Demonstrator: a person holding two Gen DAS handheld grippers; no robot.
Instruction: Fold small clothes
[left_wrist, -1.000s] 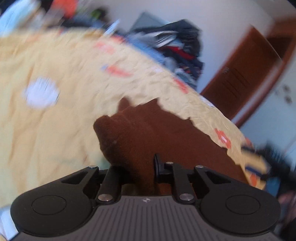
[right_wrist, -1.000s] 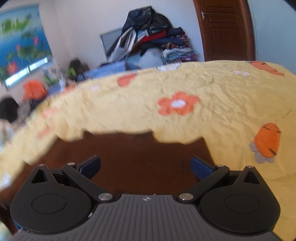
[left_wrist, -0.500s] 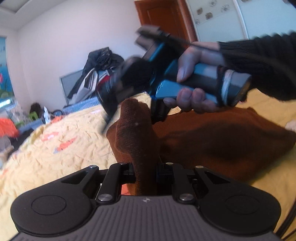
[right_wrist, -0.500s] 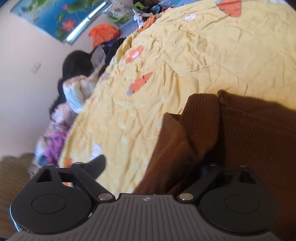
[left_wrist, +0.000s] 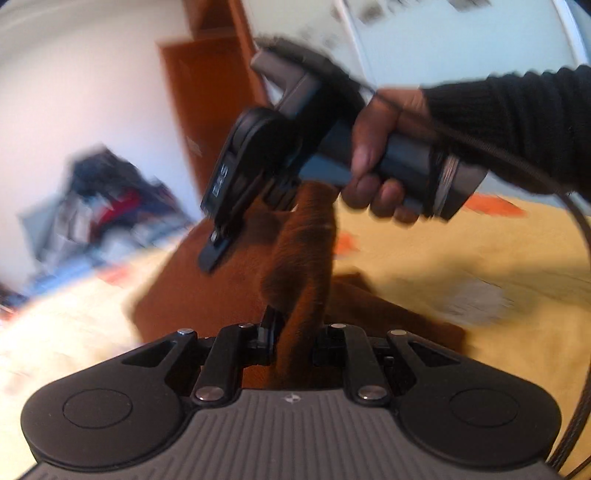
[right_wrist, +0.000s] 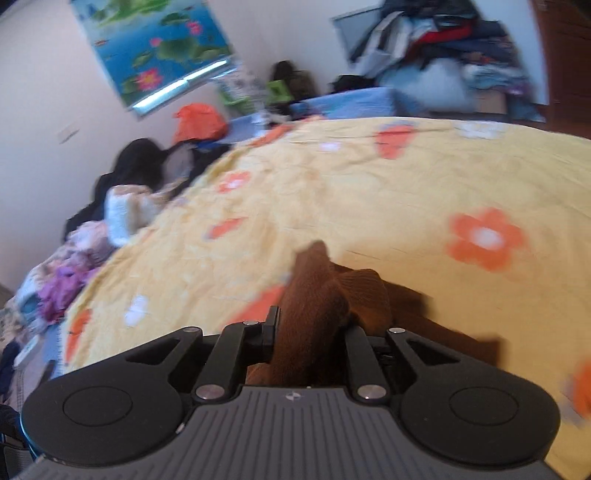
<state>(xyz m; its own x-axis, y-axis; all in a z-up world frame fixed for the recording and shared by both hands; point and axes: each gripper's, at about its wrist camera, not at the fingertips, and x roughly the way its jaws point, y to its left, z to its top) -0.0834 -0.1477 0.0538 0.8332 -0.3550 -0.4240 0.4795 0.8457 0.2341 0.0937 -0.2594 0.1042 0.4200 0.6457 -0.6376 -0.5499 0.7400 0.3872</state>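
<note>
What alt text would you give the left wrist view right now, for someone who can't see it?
The left gripper is shut on a bunched fold of the brown knit garment, lifted above the yellow flowered bedsheet. Just beyond, a hand in a black sleeve holds the right gripper, clamped on the same garment. The background is motion-blurred.

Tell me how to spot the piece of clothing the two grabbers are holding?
Find the big yellow bedsheet with orange flowers. On it lies one brown sweater, and the left gripper and right gripper each pinch a bunched bit of it. It is the only plain dark brown, fuzzy thing on the sheet; the other clothes sit in mixed-colour piles off the bed.
</note>
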